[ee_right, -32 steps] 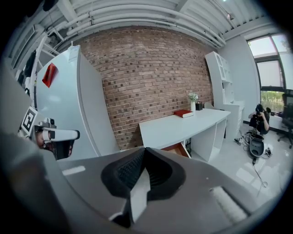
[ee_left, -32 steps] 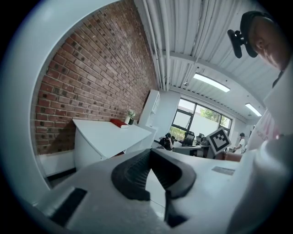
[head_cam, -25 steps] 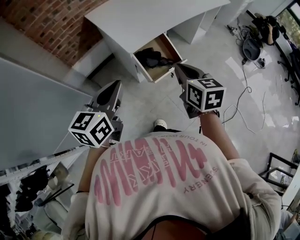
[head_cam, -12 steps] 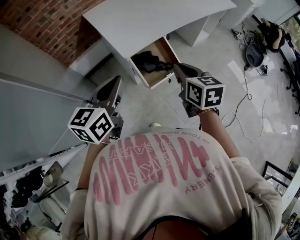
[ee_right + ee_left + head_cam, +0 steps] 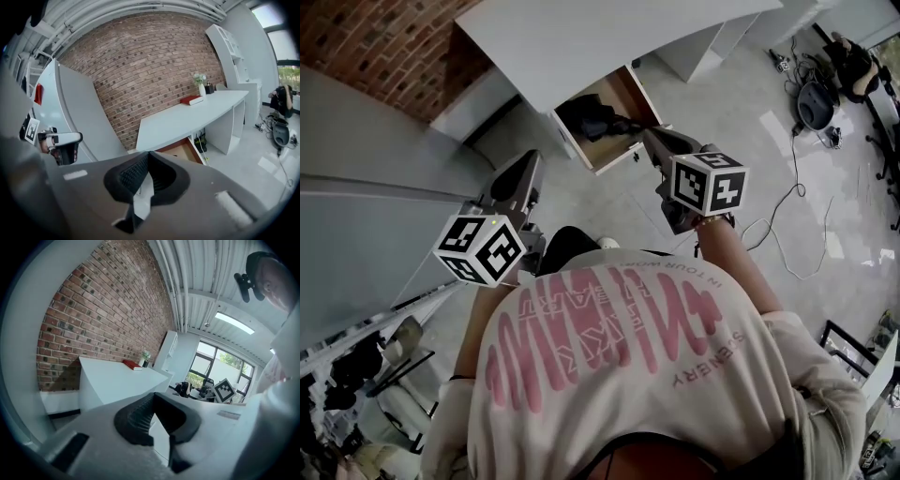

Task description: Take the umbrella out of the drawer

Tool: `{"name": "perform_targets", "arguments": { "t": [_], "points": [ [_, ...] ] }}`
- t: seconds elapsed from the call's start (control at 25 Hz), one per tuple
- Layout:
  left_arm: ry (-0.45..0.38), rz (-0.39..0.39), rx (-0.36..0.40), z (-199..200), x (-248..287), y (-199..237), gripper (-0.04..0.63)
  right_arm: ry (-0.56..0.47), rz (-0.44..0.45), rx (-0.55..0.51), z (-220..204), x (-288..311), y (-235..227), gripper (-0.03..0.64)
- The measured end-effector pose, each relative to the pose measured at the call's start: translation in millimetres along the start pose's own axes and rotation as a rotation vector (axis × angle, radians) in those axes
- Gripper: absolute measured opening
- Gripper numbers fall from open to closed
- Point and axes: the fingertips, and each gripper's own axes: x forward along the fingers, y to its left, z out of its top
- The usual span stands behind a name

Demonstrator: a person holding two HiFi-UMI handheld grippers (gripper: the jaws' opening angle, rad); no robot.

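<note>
Drawer (image 5: 623, 141): white front, wood-coloured inside, standing pulled out from under the white desk (image 5: 581, 37). Contents of drawer: umbrella (image 5: 592, 119), black, folded and bunched, lying in the inner part of the drawer toward the desk; neither gripper touches it. Right gripper (image 5: 649, 138): held in the air just in front of the drawer's open end, tips aimed at the drawer and close to its front edge; the right gripper view (image 5: 148, 153) shows the ribbed pads met at the tips with nothing between them, and the drawer's wooden inside just beyond. Left gripper (image 5: 525, 164): held to the left of the drawer and further from it than the right one; the left gripper view (image 5: 153, 395) shows its jaws likewise together and empty. Brick wall (image 5: 384, 47): behind the drawer, past the desk. Red book (image 5: 191, 100) and small plant (image 5: 200, 79): on the desk top above and to the right of the drawer. Cables (image 5: 787, 206): on the pale floor, well to the right of the drawer. Person's shirt (image 5: 619, 356): pale with pink print, nearest the camera, on the near side of the drawer.
</note>
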Motion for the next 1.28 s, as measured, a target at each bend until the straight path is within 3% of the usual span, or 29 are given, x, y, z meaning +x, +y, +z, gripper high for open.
{"name": "perform_targets", "arguments": {
  "t": [0.24,0.44,0.64,0.8,1.0,1.28],
  "points": [
    [0.079,0.009,-0.038,-27.9,8.8,12.9,0.006,0.142,-0.038,0.041,-55.1,16.6,-18.4,0.014],
    [0.048,0.031,-0.075,-35.8,18.4,29.9,0.006,0.216,-0.069,0.062,-87.6,30.8,-32.7,0.014],
    [0.075,0.035,-0.103,-42.8,28.7,51.4,0.006,0.292,-0.109,0.084,-106.4,50.4,-47.2,0.014],
    [0.033,0.06,-0.122,-33.5,38.2,74.7,0.006,0.296,-0.148,0.076,-103.4,72.3,-61.1,0.014],
    [0.047,0.098,-0.156,-29.7,52.7,105.3,0.006,0.197,-0.201,0.105,-85.2,97.4,-81.4,0.014],
    [0.075,0.121,-0.182,-30.3,76.0,138.8,0.006,0.243,-0.16,-0.039,-98.5,140.7,-94.5,0.014]
  ]
}}
